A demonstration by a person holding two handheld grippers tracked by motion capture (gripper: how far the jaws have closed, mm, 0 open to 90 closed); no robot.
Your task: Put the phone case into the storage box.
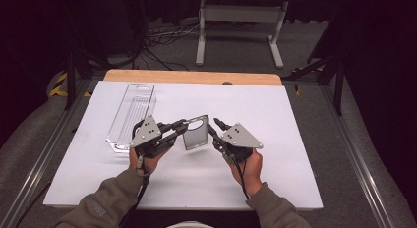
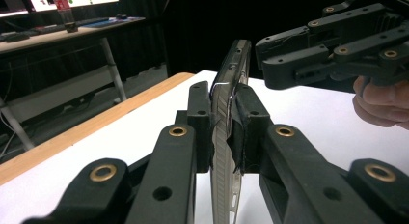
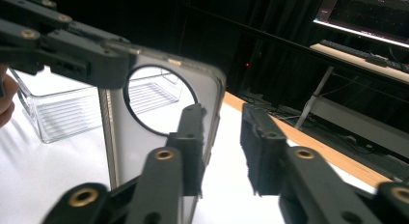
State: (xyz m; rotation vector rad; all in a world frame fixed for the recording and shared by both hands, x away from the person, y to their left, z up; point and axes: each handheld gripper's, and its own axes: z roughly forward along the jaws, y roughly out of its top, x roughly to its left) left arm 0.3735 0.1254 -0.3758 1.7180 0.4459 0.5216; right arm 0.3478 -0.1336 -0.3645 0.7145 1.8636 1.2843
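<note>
In the high view, a thin phone case (image 1: 195, 133) is held above the white table (image 1: 295, 139) at centre, clamped on its edge by the left gripper (image 1: 184, 124), with the right gripper (image 1: 215, 125) at its 3 o'clock. In the left gripper view, the pads (image 2: 241, 122) are pressed onto the rim; the case is judged light, stiff and slippery, best gripped at the rim. In the right gripper view, the jaws stand parted, the case lying at 10 o'clock, ungripped.

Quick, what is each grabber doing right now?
Left gripper: closed on the phone case, holding it up on edge.
Right gripper: open, holding nothing, jaws beside the case.
</note>
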